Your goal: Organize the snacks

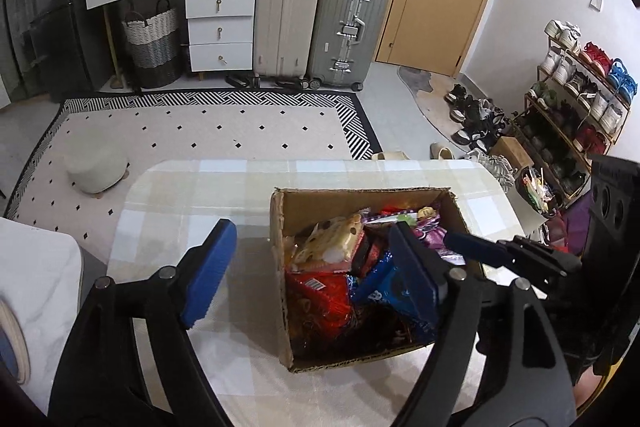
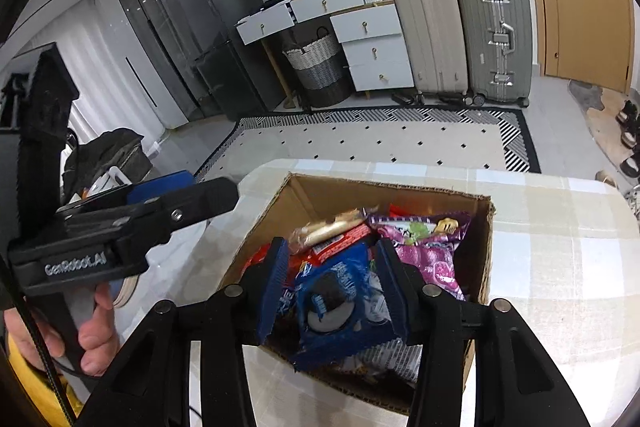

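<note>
An open cardboard box (image 1: pixel 360 191) (image 2: pixel 400 187) full of snack packets stands on the checked tablecloth (image 1: pixel 192 195). My right gripper (image 2: pixel 334 291) is shut on a blue cookie packet (image 2: pixel 340 291) (image 1: pixel 378 281), lifted a little over the box's near side. A purple bag (image 2: pixel 432 259), a red packet (image 2: pixel 340 241) and a cream biscuit pack (image 1: pixel 332 243) lie inside. My left gripper (image 1: pixel 312 275) is open and astride the box's left wall, one pad over the cloth, the other above the packets, gripping nothing. It also shows in the right wrist view as the left gripper (image 2: pixel 188 193), left of the box.
A person's hand (image 2: pixel 92 331) holds the left gripper's handle. Beyond the table lie a patterned rug (image 1: pixel 200 131) and a small stool (image 1: pixel 96 167). A shoe rack (image 1: pixel 572 107) stands to the right, suitcases (image 1: pixel 320 23) and drawers at the back. A white marble surface (image 1: pixel 36 267) adjoins the table's left.
</note>
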Available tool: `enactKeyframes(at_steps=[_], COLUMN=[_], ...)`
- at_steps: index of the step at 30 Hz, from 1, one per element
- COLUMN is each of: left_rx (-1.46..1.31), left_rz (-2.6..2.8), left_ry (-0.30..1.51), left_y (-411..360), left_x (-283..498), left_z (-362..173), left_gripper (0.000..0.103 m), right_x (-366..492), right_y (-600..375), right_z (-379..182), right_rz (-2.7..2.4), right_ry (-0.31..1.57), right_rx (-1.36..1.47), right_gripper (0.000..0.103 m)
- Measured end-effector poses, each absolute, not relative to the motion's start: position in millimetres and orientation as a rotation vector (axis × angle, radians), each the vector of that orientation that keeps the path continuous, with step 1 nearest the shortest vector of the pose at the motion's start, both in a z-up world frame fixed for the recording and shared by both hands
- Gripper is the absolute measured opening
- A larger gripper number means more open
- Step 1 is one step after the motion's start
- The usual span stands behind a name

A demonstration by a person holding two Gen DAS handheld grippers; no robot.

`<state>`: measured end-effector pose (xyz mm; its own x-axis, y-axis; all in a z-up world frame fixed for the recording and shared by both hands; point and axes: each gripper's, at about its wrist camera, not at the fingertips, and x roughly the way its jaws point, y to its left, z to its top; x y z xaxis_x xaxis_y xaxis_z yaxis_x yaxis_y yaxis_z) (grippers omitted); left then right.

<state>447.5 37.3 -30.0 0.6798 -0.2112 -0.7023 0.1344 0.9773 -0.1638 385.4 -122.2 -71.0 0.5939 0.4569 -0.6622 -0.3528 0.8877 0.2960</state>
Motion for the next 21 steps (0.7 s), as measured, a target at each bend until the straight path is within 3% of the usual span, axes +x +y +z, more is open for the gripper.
enactKeyframes(at_steps=[17,21], left_rx=[-0.078,-0.072], left_rz=[-0.159,-0.162], left_ry=[0.727,0.680], left_y=[38.9,33.0], left_x=[361.1,324.9], left_z=[29.5,55.0], left_gripper=[0.079,0.081], right_x=[324.8,296.1], right_y=[-139.8,-143.6], right_z=[-2.7,20.9], right_rz=[0.466,0.468], right_ry=[0.660,0.606], right_rx=[0.146,0.135], right_gripper=[0.049,0.056])
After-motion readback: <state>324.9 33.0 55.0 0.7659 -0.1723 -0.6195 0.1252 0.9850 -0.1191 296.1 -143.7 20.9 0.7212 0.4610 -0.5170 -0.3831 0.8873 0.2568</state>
